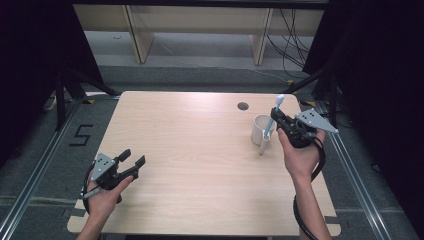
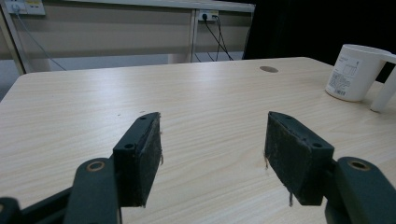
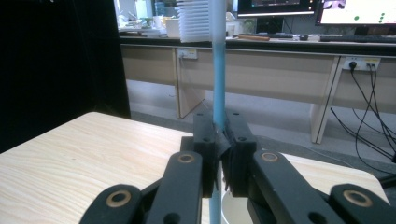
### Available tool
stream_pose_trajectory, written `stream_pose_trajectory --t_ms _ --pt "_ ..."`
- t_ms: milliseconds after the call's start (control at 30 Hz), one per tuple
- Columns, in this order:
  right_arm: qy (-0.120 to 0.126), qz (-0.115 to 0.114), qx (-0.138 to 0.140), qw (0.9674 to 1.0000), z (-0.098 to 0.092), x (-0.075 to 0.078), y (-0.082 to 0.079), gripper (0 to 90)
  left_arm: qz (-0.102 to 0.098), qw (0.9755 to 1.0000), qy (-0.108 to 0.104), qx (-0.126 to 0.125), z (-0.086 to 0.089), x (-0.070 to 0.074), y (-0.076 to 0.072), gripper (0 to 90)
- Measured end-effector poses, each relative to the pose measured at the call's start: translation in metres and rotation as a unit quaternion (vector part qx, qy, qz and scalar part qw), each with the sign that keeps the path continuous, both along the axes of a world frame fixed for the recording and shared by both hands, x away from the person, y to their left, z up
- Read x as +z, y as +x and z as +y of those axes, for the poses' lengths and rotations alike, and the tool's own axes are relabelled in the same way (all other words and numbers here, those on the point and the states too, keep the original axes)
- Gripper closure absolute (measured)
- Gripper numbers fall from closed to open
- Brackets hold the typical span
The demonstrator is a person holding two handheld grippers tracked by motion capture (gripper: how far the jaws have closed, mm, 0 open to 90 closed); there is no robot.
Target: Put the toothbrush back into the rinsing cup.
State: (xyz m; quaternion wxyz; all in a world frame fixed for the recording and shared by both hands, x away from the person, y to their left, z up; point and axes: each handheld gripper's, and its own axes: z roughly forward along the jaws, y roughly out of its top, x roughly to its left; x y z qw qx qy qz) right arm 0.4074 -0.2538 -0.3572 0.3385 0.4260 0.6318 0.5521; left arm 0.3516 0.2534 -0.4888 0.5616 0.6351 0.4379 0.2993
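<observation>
1. The right claw (image 1: 280, 120), at the right of the high view, is clamped on a toothbrush (image 3: 218, 70) held upright, bristles at the top.
2. Just below it stands a white mug (image 1: 259, 131); its inside cannot be seen.
3. Likely step: lowering the brush into the mug, which calls for lining up over the rim.
4. The left claw (image 1: 132, 157) rests open and empty over the table (image 1: 190, 150), lower left.
</observation>
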Motion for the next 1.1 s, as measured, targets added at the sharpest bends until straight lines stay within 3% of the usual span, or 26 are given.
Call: stream_pose_trajectory --t_ms 133,233,367,433,567,767,1100 --pt "-0.004 -0.005 -0.001 1.0 -0.0012 -0.0001 0.0019 85.7 -0.009 0.9999 -0.005 -0.005 0.0004 -0.0003 0.0015 35.8" --pt "0.004 -0.001 -0.007 1.0 -0.0015 -0.0004 0.0024 85.7 0.001 1.0 0.0 0.001 0.0003 0.0001 0.0003 35.8" --pt "-0.003 -0.01 -0.011 0.9999 -0.0028 -0.0014 0.0061 85.7 0.001 1.0 -0.002 0.0 -0.0004 0.0001 0.0006 35.7" --pt "0.004 -0.005 -0.009 0.9999 -0.0019 -0.0015 0.007 85.7 0.0 1.0 -0.002 0.001 -0.0004 0.0004 0.0007 35.6" --pt "-0.01 -0.012 -0.014 0.9998 -0.0032 -0.0015 0.0086 85.7 0.0 1.0 -0.003 0.002 -0.0001 0.0007 0.0006 35.6" --pt "-0.004 0.001 -0.015 0.9999 -0.0033 -0.0056 0.0099 85.7 0.001 1.0 -0.003 0.001 -0.0005 0.0001 0.0008 35.6" --pt "-0.009 0.003 -0.015 0.9998 -0.005 -0.0084 0.0106 85.7 0.001 1.0 -0.003 0.001 -0.0014 0.0001 0.0008 35.5"
